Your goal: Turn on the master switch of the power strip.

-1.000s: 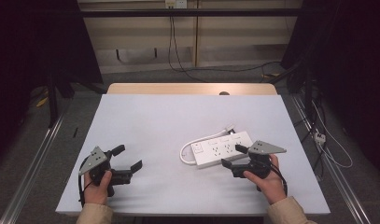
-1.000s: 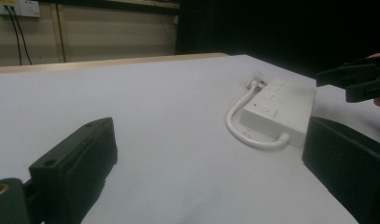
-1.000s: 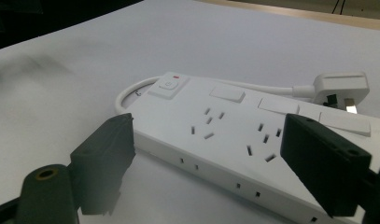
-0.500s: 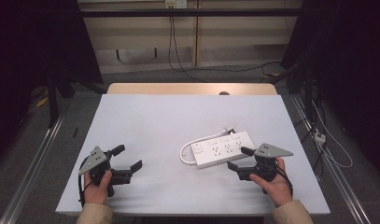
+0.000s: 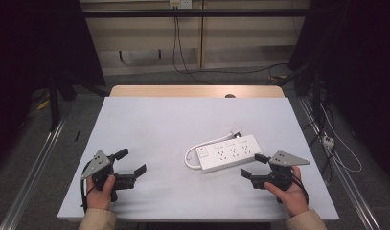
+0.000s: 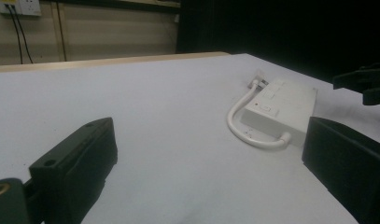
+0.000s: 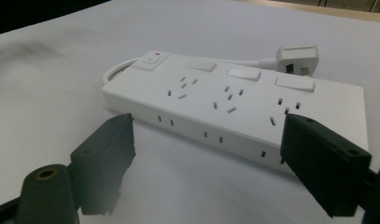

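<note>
A white power strip with a red-lit switch lies flat on the white table, right of centre. Its short cord loops round the left end to a plug behind it. My right gripper is just in front of the strip's right end, open, with nothing between its fingers. In the right gripper view the strip lies close ahead of the gripper. My left gripper rests at the near left, open and holding nothing. It faces the strip across bare table, with the right gripper beyond.
A strip of bare wood runs along the table's far edge. A wall socket with hanging cables sits behind. Loose cables lie on the floor at the right, and metal rails run along both sides.
My right gripper has drawn back from the strip's right end, moving right and toward the near edge. The left gripper and the strip have stayed put.
</note>
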Demonstrator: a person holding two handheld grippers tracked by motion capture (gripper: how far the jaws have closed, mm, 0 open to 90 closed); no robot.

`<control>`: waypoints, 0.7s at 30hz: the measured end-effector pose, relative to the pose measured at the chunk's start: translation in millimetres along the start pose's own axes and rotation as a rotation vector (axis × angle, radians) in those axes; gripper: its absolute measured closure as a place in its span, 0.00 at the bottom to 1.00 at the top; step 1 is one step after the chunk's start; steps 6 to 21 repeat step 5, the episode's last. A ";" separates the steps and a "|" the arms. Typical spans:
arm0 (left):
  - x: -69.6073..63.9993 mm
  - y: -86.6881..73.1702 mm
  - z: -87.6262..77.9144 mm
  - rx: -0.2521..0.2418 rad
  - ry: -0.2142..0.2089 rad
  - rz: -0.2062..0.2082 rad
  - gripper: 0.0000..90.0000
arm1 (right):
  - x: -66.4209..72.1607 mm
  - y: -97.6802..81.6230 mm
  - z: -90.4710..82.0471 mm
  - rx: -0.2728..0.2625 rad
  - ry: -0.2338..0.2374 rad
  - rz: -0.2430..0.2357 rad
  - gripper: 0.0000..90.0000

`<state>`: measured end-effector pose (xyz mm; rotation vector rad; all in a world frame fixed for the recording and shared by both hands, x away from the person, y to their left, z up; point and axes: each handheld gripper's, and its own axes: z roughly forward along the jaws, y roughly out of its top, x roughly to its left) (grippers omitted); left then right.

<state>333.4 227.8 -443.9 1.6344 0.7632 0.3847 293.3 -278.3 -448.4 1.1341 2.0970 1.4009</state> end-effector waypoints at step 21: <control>0.1 0.3 0.1 0.000 0.004 -0.008 0.03 | -2.2 -2.9 -1.2 0.006 -0.006 0.002 0.18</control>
